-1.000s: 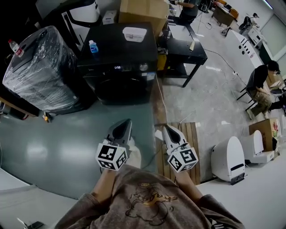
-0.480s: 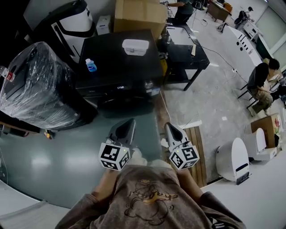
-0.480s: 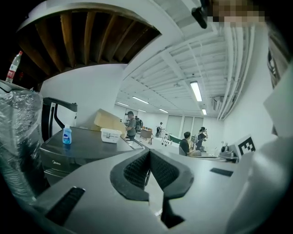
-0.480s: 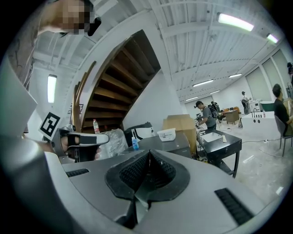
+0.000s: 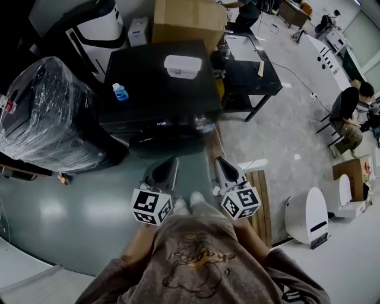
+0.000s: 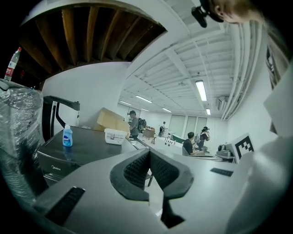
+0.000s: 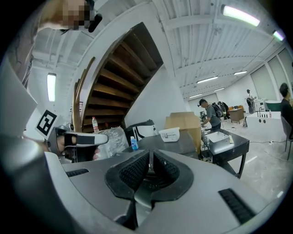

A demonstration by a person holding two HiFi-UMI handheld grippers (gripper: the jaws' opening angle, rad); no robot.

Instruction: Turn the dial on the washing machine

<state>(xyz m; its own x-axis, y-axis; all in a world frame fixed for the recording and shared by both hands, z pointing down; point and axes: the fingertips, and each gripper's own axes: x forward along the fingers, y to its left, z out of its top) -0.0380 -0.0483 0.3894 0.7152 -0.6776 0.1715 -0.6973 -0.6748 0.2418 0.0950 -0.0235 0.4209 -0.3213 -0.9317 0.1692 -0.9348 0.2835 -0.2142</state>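
Note:
The black washing machine (image 5: 157, 83) stands ahead of me, its lit control panel (image 5: 160, 123) facing me and the round dial (image 5: 200, 123) at the panel's right end. On its top sit a blue bottle (image 5: 120, 92) and a white lidded box (image 5: 183, 65). My left gripper (image 5: 168, 164) and right gripper (image 5: 218, 164) are held side by side, short of the machine's front, touching nothing. Both are shut and empty. In the left gripper view the left gripper (image 6: 149, 155) points toward the machine (image 6: 64, 157); in the right gripper view the right gripper (image 7: 150, 157) does the same, with the machine (image 7: 160, 142) behind its tips.
A plastic-wrapped appliance (image 5: 50, 116) stands left of the machine, a cardboard box (image 5: 184, 18) behind it, a black table (image 5: 252, 68) to its right. A wooden pallet (image 5: 258, 202) and a white appliance (image 5: 306, 217) lie on the right floor. A person (image 5: 347, 113) sits at far right.
Both grippers have moved forward toward the washing machine, which now fills more of the head view and sits closer to their tips. Both stay shut.

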